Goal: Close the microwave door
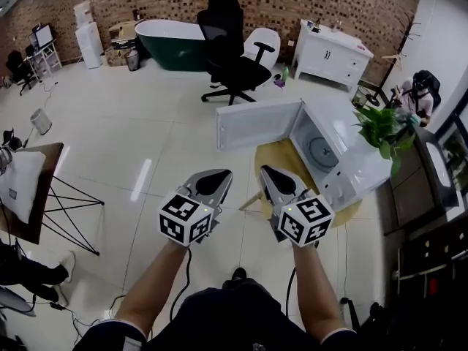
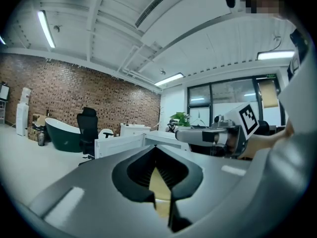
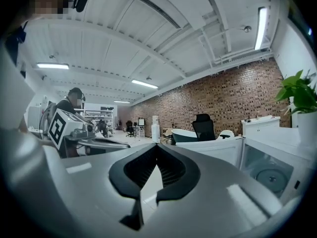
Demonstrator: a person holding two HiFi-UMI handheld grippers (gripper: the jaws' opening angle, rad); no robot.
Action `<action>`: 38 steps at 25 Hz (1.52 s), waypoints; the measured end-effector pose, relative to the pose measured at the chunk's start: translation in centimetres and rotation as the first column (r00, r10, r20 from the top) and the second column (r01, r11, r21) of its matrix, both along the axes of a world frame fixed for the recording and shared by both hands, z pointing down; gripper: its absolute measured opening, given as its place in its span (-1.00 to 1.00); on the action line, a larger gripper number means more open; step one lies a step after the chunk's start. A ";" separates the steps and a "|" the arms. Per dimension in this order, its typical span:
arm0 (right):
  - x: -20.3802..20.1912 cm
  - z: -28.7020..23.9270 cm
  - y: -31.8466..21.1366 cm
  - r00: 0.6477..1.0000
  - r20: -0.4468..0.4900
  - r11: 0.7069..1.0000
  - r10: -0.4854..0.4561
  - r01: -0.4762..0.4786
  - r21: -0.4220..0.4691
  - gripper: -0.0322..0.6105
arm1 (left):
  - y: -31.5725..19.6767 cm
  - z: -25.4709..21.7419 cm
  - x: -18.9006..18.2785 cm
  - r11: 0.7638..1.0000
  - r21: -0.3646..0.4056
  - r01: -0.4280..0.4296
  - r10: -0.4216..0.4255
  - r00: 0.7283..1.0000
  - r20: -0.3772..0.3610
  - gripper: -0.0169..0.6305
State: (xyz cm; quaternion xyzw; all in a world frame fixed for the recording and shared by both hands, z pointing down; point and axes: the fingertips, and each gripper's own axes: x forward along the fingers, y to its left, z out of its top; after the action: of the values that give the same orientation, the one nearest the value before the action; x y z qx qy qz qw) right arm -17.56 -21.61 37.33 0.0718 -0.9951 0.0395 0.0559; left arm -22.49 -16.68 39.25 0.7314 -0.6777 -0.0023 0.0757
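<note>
Standing wide open, the door [image 1: 257, 125] sticks out to the left of the microwave [image 1: 344, 163]. The microwave sits on a small round table [image 1: 272, 168]. You can see the round plate inside it.

The left gripper [image 1: 217, 178] and the right gripper [image 1: 268, 174] are both held up in front of the person. They are near the door but not touching it. Each one has its jaws pressed together at the tips, with nothing in between.

I think a few things could go wrong. The table is small, so a hard push on the door could make the microwave slide on it. A green plant [image 1: 380, 126] is close by the microwave's far side. A big bump could shake it.

A push that is too soft could be a problem too. The door may swing in and not click shut, and then it could drift open again.

The door looks smooth, and the jaw tips are thin. A tip could slip off the door if it pushes close to the edge.

The push likely has to come from the far side of the door. Reaching around it could knock the door the wrong way.
</note>
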 end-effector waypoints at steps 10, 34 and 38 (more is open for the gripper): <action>-4.9 2.2 -6.1 0.999 -0.045 1.000 -0.026 0.027 0.013 -0.89 | -5.5 0.8 -4.1 0.998 -0.034 0.046 -0.046 0.999 -0.001 -0.91; -26.5 6.2 -15.2 0.981 -0.188 0.998 0.051 -0.045 0.039 -0.89 | -5.4 2.3 -16.7 0.991 -0.071 0.114 -0.115 0.993 -0.013 -0.91; -27.3 7.6 -16.3 0.968 -0.236 0.997 0.081 -0.076 0.033 -0.89 | -5.0 2.5 -17.8 0.988 -0.084 0.129 -0.131 0.991 -0.016 -0.91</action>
State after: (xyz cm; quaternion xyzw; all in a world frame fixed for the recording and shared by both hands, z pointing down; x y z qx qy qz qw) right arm -44.90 -37.89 44.92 0.1160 -0.9781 0.0208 0.1717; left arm -40.26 -21.65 41.75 0.6817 -0.7227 0.0127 0.1130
